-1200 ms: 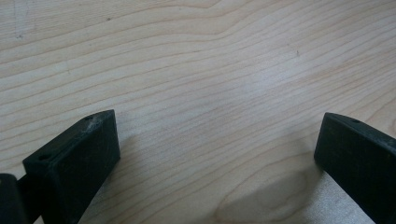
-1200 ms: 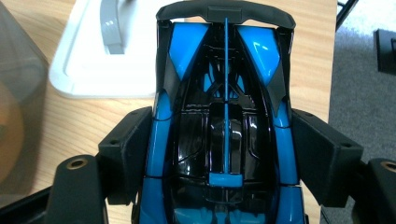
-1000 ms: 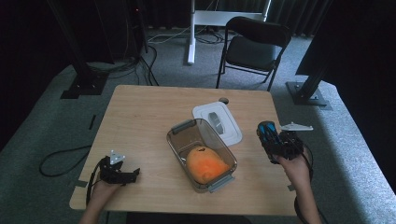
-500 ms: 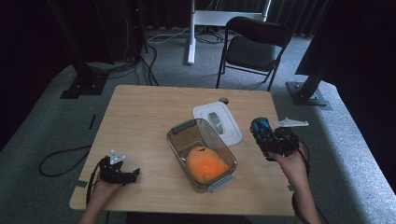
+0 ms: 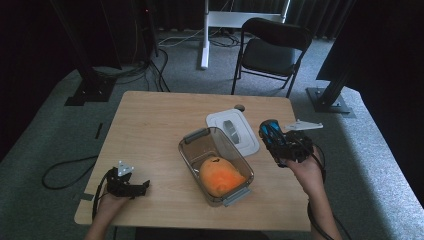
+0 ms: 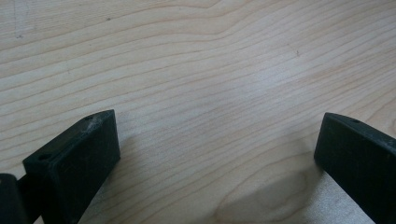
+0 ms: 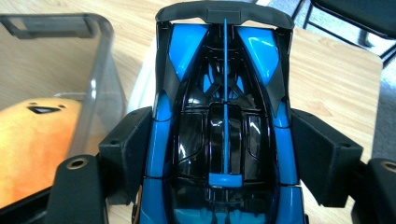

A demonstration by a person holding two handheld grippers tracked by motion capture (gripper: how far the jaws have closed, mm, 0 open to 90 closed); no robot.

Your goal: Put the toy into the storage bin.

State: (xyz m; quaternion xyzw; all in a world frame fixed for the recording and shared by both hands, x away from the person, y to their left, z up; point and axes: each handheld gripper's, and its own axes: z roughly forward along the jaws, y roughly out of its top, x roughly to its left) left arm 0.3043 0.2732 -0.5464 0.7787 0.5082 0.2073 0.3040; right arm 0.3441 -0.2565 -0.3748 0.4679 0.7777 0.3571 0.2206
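My right gripper [image 5: 276,142] is shut on a blue and black toy car [image 5: 272,133], lifted off the table to the right of the clear plastic container [image 5: 192,137]. In the right gripper view the toy car [image 7: 224,116] sits lengthwise between the two jaws, whose pads [image 7: 128,140] press its sides. The container [image 7: 93,56] holds an orange plush toy [image 5: 220,176], seen also as the plush toy [image 7: 32,140] at the left. My left gripper [image 5: 142,186] rests open on the table near the front left corner; its fingers [image 6: 79,158] stand wide apart over bare wood.
A white lid [image 5: 235,130] lies flat behind the container. The wooden table [image 5: 150,125] has free room on its left half. A black folding chair [image 5: 270,50] stands beyond the far edge, with stand bases and cables on the floor.
My right gripper has risen and moved left toward the container and lid, carrying the toy car. The left gripper has stayed still.
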